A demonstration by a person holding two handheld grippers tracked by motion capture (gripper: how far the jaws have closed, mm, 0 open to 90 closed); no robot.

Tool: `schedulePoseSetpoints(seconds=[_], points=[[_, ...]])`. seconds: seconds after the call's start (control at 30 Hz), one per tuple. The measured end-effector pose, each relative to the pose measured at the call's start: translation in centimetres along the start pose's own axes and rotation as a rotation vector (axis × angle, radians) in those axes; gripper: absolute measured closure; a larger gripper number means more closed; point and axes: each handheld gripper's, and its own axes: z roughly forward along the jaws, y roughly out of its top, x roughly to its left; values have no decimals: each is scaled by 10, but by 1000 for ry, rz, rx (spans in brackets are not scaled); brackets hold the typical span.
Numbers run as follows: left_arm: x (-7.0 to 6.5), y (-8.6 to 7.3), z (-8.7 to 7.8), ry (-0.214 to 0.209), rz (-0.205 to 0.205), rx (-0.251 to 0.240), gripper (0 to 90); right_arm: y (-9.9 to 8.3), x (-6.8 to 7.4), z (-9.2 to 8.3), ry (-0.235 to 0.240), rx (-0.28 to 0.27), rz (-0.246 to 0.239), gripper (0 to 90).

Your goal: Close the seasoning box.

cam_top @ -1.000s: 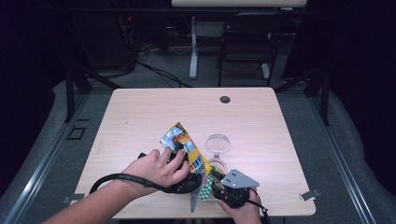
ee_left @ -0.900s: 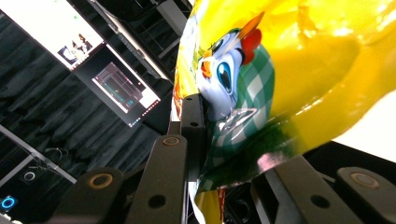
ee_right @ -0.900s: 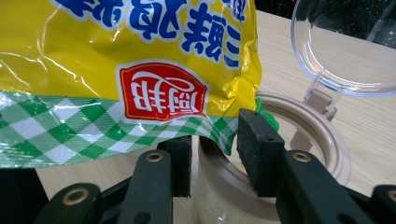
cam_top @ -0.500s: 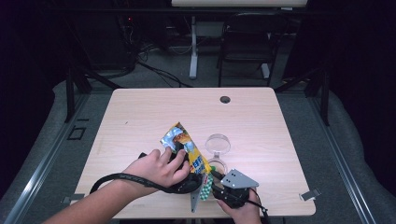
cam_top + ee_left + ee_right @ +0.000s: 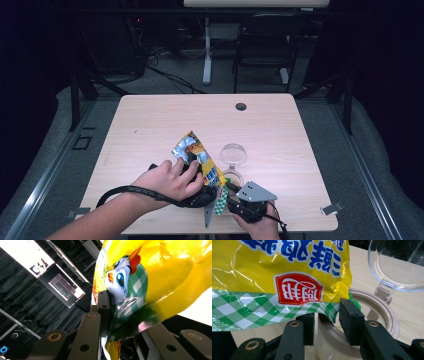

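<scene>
Pale wooden surface in a dark room, snack bag at its near edge.
Left gripper and right gripper both have jaws clamped on the yellow snack bag above an open jar.

The high view looks forward and down from above the person's edge of the tabletop, taking in its whole surface with the yellow snack bag at about 6 o'clock from its centre. The left gripper view sits right against that snack bag, tipped up past its own black jaws toward dark curtains and monitor screens at 9 o'clock. The right gripper view looks low and level across the wood, pressed close to the same snack bag, with the beige jar and its clear hinged lid at 2 o'clock, a lid the high view also sees.
</scene>
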Motion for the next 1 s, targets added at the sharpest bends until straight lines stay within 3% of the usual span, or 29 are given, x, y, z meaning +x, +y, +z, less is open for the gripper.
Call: schedulePoseSetpoints(seconds=[0.13,0.23,0.3,0.4,0.6,0.83,0.93,1.0], points=[[0,0,0,0,2,2,802,0,0,0,-2,0,2,660],[-1,0,1,27,-5,-19,802,0,0,0,-1,-2,2,660],[0,0,0,11,1,-9,803,0,0,0,-2,-1,-1,660],[0,-1,0,23,2,-12,804,0,0,0,-2,-4,1,660],[1,-1,0,2,1,-8,811,0,1,0,-5,-2,-2,651],[1,-1,0,6,-5,-16,820,0,2,0,-13,-7,-11,648],[0,-2,0,-32,-8,-3,827,0,3,0,-15,-6,-22,648],[1,-2,0,-27,-5,-7,829,0,3,0,-15,-7,-24,649]])
